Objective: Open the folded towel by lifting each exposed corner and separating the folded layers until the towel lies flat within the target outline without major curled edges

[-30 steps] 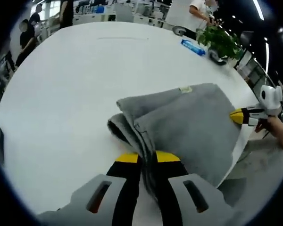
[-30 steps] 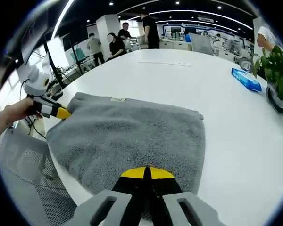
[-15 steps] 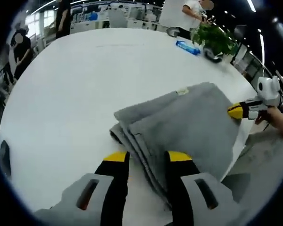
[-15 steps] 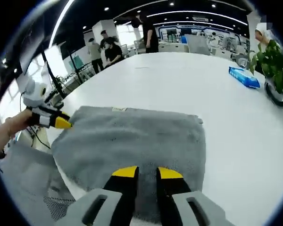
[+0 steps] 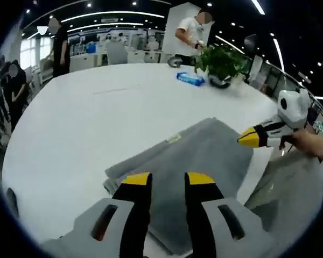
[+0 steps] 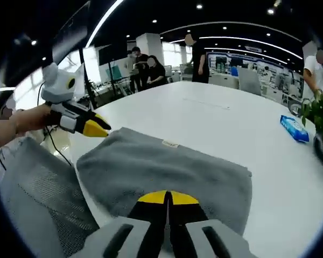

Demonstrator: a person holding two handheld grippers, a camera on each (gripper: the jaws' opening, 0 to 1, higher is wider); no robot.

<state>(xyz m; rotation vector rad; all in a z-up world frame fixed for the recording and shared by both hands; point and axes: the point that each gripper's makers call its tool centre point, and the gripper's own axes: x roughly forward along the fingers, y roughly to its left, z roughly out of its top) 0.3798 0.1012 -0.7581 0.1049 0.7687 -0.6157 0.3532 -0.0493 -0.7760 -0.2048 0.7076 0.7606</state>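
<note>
A grey towel (image 5: 204,156) lies folded on the white table (image 5: 70,123), by its near edge, with a small label (image 5: 174,138) on its far hem. My left gripper (image 5: 168,180) hovers open over the towel's left part, nothing pinched between its yellow tips. From the right, the right gripper (image 5: 246,138) points at the towel's right corner. In the right gripper view the towel (image 6: 167,169) spreads ahead, and my right gripper (image 6: 167,198) has its yellow tips pressed together above the near hem. The left gripper (image 6: 99,129) hangs at the towel's left corner.
A blue packet (image 5: 191,78) and a potted plant (image 5: 220,59) sit at the table's far side. A grey mesh chair (image 6: 37,188) stands just off the near edge. Several people stand in the background. The table stretches bare beyond the towel.
My left gripper has opened, let go of the towel's folded edge and risen; the layers now lie flatter. My right gripper opened briefly, then shut again and rose.
</note>
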